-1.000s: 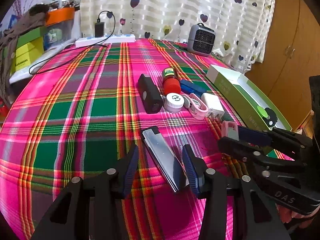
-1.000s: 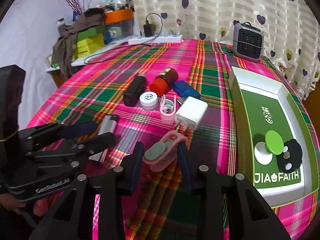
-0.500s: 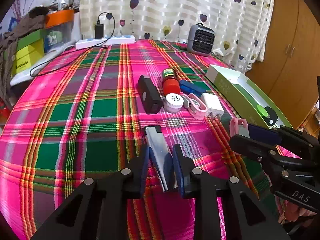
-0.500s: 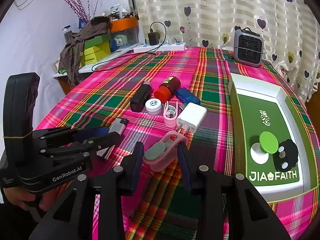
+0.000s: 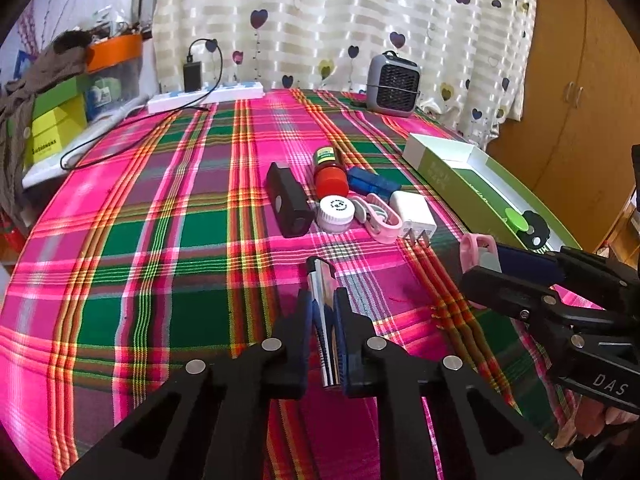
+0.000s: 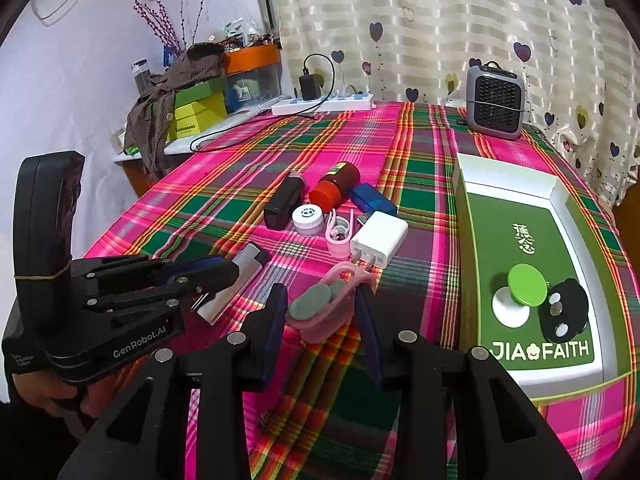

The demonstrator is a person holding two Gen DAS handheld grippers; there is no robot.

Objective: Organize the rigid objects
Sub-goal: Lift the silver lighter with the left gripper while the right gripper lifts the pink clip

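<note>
My left gripper (image 5: 324, 300) is shut on a flat silver metal bar with a black end (image 5: 321, 276), which points away along the plaid tablecloth; the right wrist view shows the bar (image 6: 240, 276) in that gripper (image 6: 224, 276). My right gripper (image 6: 320, 292) is shut on a pink clip holding grey-green discs (image 6: 320, 312), low over the cloth. From the left wrist view the pink clip (image 5: 470, 246) pokes out of the right gripper (image 5: 480, 258). A cluster lies beyond: black case (image 5: 288, 200), red-capped bottle (image 5: 330, 172), blue item (image 5: 368, 182), white round jar (image 5: 336, 214), second pink clip (image 5: 380, 216), white charger (image 5: 414, 216).
A green and white box (image 6: 520, 208) on the right holds a green disc (image 6: 526, 284), a white disc and a black piece. A small grey heater (image 5: 394, 84) and a power strip (image 5: 208, 96) stand at the table's far edge. Boxes and clutter sit on a shelf at left.
The left gripper's jaws have closed onto the silver bar, which now lies straight along the fingers instead of slanted. The right gripper keeps its hold on the pink clip.
</note>
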